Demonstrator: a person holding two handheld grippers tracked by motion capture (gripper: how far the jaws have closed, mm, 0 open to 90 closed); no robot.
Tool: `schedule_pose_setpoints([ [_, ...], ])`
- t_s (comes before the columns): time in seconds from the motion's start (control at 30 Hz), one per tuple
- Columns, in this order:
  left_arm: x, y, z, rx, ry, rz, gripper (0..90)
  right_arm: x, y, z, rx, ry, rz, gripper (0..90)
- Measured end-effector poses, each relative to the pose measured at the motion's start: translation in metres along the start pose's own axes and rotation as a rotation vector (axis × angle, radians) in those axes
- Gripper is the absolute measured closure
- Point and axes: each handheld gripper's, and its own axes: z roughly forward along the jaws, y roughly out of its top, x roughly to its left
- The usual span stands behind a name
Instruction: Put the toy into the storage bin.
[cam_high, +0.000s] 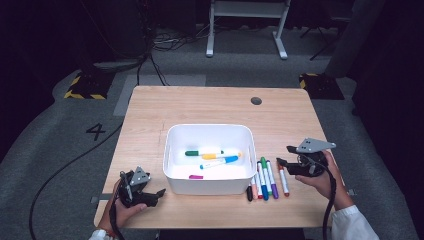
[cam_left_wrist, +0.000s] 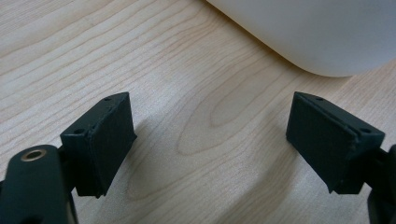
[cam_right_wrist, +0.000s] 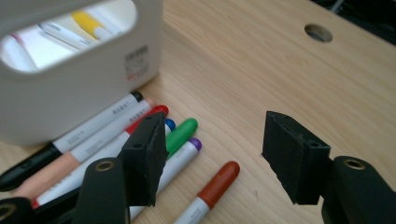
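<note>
1. Just now the loose markers (cam_high: 266, 181) lie in a row on the bench (cam_high: 150, 115), directly ahead of the right tongs (cam_high: 284, 156), beside the white bin (cam_high: 176, 181).
2. Nearest those tongs lies the brown-capped marker (cam_right_wrist: 219, 181); their jaws are spread, nothing between them.
3. Further off, the left tongs (cam_high: 159, 192) sit spread and empty, the bin's wall just ahead.

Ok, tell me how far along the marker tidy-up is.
Done: three markers already lie in the white bin. In hand: nothing; the right hand-held gripper hangs open over the loose row, nearest the red-capped marker. Left: about six markers beside the bin. The left hand-held gripper waits open.
</note>
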Motion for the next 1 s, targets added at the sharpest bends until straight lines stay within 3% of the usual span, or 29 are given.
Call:
schedule_pose_setpoints([
  [0.1, 0.0, 0.0, 0.0, -0.001, 0.0, 0.0, 15.3, -0.004, -0.008, 0.008, 0.017, -0.001, 0.022, 40.4],
  [0.17, 0.0, 0.0, 0.0, 0.0, 0.0, 0.0, 15.3, -0.011, -0.019, 0.02, 0.031, 0.002, 0.08, 40.4],
  [0.23, 0.0, 0.0, 0.0, 0.0, 0.0, 0.001, 15.3, -0.013, -0.025, 0.027, 0.052, -0.005, 0.095, 40.4],
  [0.53, 0.0, 0.0, 0.0, 0.0, -0.001, 0.004, 15.4, -0.013, -0.039, 0.051, 0.115, 0.01, 0.134, 41.5],
  [0.7, 0.0, 0.0, 0.0, -0.001, 0.0, 0.002, 15.4, -0.011, -0.044, 0.061, 0.142, -0.003, 0.132, 42.4],
  [0.83, 0.0, 0.0, 0.0, -0.002, 0.0, 0.002, 15.4, -0.017, -0.049, 0.06, 0.129, -0.003, 0.177, 53.8],
  [1.0, 0.0, 0.0, 0.0, -0.001, -0.001, 0.005, 15.4, -0.023, -0.054, 0.055, 0.115, -0.01, 0.188, 71.6],
])
